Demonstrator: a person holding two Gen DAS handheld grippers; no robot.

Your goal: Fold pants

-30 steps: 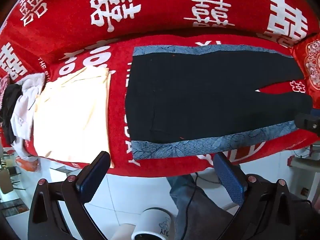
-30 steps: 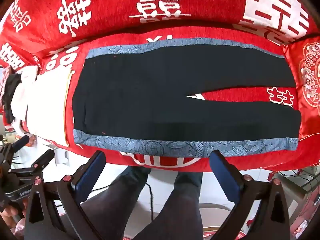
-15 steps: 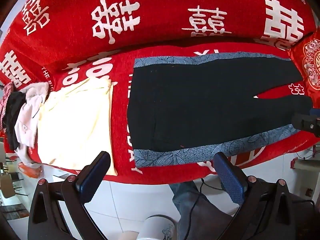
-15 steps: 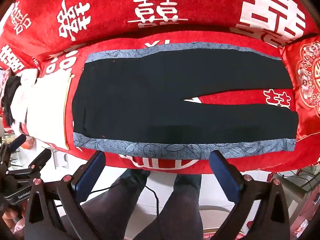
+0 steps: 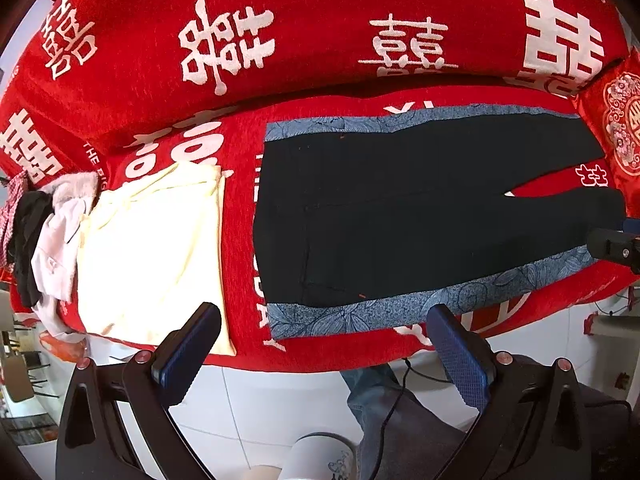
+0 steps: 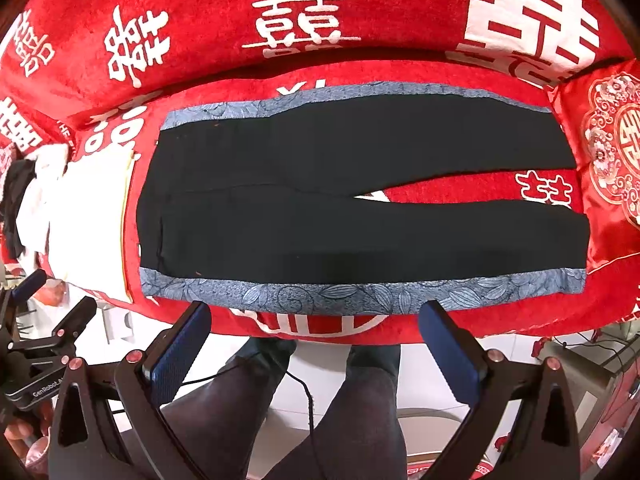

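Both wrist views edge slightly nearer since earlier frame. One pants (image 6: pixel 360 208) flat beyond jaws; leg ends cut off in left view. Left gripper (image 5: pixel 320 344), right gripper (image 6: pixel 312 336): jaws apart, empty.

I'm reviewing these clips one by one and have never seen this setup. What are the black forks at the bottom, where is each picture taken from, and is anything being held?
There is no robot: a person holds a two-finger claw in each hand, each with a camera looking forward along its fingers. The forks are those fingers. One picture is from the left claw, the other from the right claw. Both are open and hold nothing, hovering off the front edge of a sofa under a red cover. Black pants with blue-grey patterned side strips lie flat, unfolded, waist to the left. Left of them lie a cream garment and a small pile of clothes. The person's legs show below.
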